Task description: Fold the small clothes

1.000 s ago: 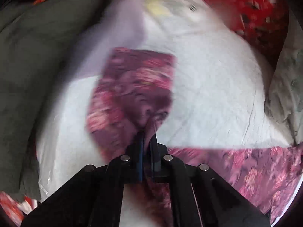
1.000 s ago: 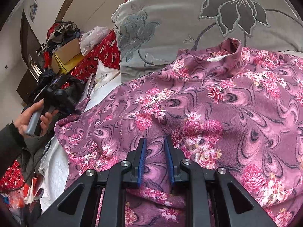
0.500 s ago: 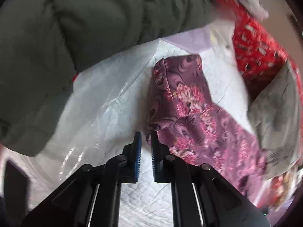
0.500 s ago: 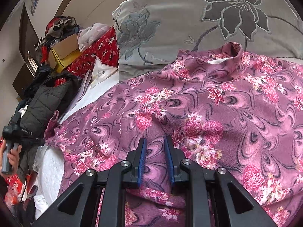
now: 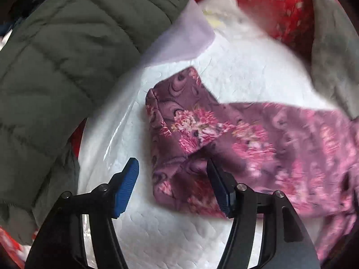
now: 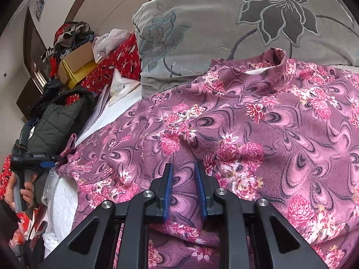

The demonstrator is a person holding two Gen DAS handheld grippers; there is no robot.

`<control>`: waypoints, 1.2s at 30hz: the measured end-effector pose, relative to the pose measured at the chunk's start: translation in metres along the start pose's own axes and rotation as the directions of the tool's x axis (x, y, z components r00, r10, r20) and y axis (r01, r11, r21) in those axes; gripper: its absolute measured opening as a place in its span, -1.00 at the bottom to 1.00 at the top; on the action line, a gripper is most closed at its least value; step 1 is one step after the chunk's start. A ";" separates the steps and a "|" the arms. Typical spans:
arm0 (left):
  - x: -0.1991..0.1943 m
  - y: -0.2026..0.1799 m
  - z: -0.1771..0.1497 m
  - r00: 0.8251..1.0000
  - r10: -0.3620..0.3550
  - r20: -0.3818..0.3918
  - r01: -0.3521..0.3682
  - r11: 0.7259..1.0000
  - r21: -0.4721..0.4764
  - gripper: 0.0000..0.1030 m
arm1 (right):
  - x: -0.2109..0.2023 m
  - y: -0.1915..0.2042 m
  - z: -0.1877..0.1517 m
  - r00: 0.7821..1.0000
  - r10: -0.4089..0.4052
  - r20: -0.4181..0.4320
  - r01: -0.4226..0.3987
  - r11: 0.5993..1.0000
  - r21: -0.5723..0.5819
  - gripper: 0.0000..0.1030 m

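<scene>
A purple floral top (image 6: 258,121) lies spread on a white quilted bed cover (image 5: 242,71), collar toward a grey pillow. Its sleeve (image 5: 186,121) lies stretched out to the left, cuff end near a dark jacket. My left gripper (image 5: 171,174) is open wide and empty, its jaws straddling the lower edge of the sleeve; it also shows held in a hand in the right wrist view (image 6: 33,160). My right gripper (image 6: 182,172) hovers low over the top's body, jaws a narrow gap apart with a ridge of fabric between them.
A dark green puffer jacket (image 5: 58,67) lies left of the sleeve. A grey flowered pillow (image 6: 235,27) stands behind the top. Red patterned bedding (image 6: 114,62), a cardboard box (image 6: 76,65) and piled clothes sit at the far left. A clear plastic bag (image 5: 116,139) lies by the cover's edge.
My left gripper let go of the sleeve, drew back and opened wide; the sleeve now lies on the bed cover. My right gripper has stayed in place.
</scene>
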State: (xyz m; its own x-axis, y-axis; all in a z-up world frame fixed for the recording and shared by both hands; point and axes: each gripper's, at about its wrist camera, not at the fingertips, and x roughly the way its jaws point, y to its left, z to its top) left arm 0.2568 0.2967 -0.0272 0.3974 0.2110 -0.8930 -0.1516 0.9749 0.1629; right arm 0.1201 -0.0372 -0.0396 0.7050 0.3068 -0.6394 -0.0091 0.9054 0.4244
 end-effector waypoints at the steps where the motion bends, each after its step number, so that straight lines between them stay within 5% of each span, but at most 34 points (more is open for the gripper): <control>1: 0.008 0.002 0.005 0.999 0.035 -0.011 -0.036 0.999 -0.012 0.21 | 0.000 0.000 0.000 1.000 0.002 0.001 -0.002 1.000 0.002 -0.57; 4: 0.022 0.020 0.020 0.999 0.034 -0.026 -0.037 0.990 -0.133 0.11 | 0.000 -0.002 -0.001 1.000 0.010 0.002 -0.010 1.000 0.009 -0.57; 6: 0.025 0.034 0.025 0.997 -0.059 -0.040 0.048 0.973 -0.225 -0.85 | -0.001 -0.003 -0.001 1.000 0.013 0.003 -0.013 1.000 0.011 -0.58; 11: 0.002 0.044 0.026 0.977 -0.210 0.024 0.207 0.928 -0.310 -0.85 | -0.001 -0.003 -0.001 1.000 0.014 0.004 -0.014 1.000 0.014 -0.57; 18: -0.060 0.005 0.019 0.930 -0.353 0.100 0.367 0.893 -0.261 -0.85 | -0.001 0.001 0.004 0.999 -0.020 -0.027 0.020 1.000 0.002 -0.57; 25: -0.114 -0.061 0.014 0.876 -0.467 0.122 0.480 0.867 -0.130 -0.85 | -0.010 0.008 0.024 0.987 -0.045 -0.155 0.045 0.999 -0.009 -0.36; 31: -0.138 -0.127 0.002 0.846 -0.527 0.085 0.531 0.846 -0.047 -0.85 | -0.051 -0.025 0.037 0.977 -0.161 -0.140 0.159 0.987 -0.029 -0.17; 36: -0.152 -0.178 -0.010 0.827 -0.561 0.046 0.562 0.827 -0.008 -0.85 | -0.075 -0.070 0.039 0.936 -0.301 -0.181 0.291 0.953 -0.080 -0.08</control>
State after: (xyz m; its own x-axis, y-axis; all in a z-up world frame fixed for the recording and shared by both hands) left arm 0.2149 0.0901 0.0751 0.4549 -0.3691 -0.8105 0.0904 0.9245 -0.3703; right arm 0.0949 -0.1347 0.0038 0.5349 0.0675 -0.8422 0.1397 0.9760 0.1669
